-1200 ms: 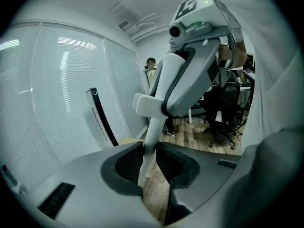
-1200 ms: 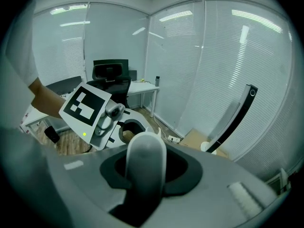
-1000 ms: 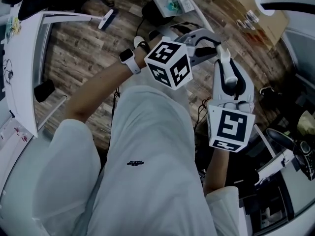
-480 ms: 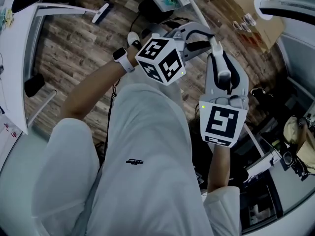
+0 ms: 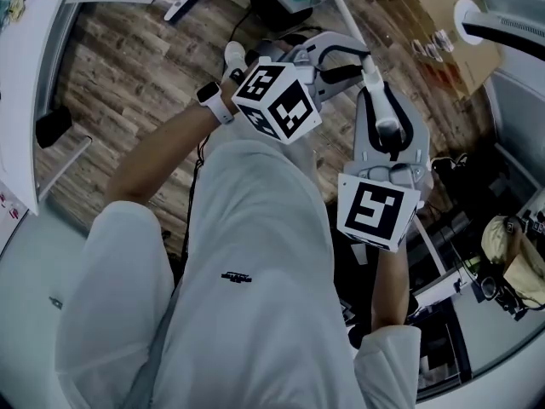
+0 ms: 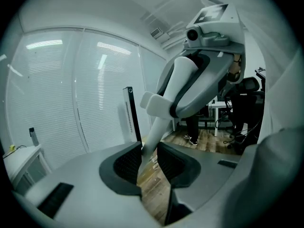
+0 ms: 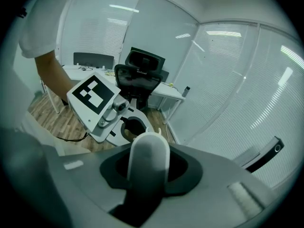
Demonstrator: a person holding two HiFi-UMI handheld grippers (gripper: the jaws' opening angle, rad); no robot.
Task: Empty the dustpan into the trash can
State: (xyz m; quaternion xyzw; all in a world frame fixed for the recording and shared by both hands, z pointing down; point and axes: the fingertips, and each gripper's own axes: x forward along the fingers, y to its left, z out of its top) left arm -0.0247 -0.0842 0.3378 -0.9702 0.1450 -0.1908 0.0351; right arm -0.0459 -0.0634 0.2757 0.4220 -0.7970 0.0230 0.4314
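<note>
A white handle runs between my two grippers in front of my body. My right gripper is shut on it; in the right gripper view the rounded handle fills the gap between the jaws. My left gripper points at it from the left. Its jaws have just been opening, and the handle's thin end lies between them against one pad, with floor showing beside it. The left gripper's marker cube shows beyond the handle. No dustpan pan or trash can is recognisable in these views.
I stand on a wooden floor. A white desk is at the left, a cardboard box at the top right, dark equipment and cables at the right. An office chair and glass walls with blinds surround me.
Both grippers have drifted a little to the left in the head view, carrying the handle along, and their marker cubes have rolled. The right gripper keeps its hold.
</note>
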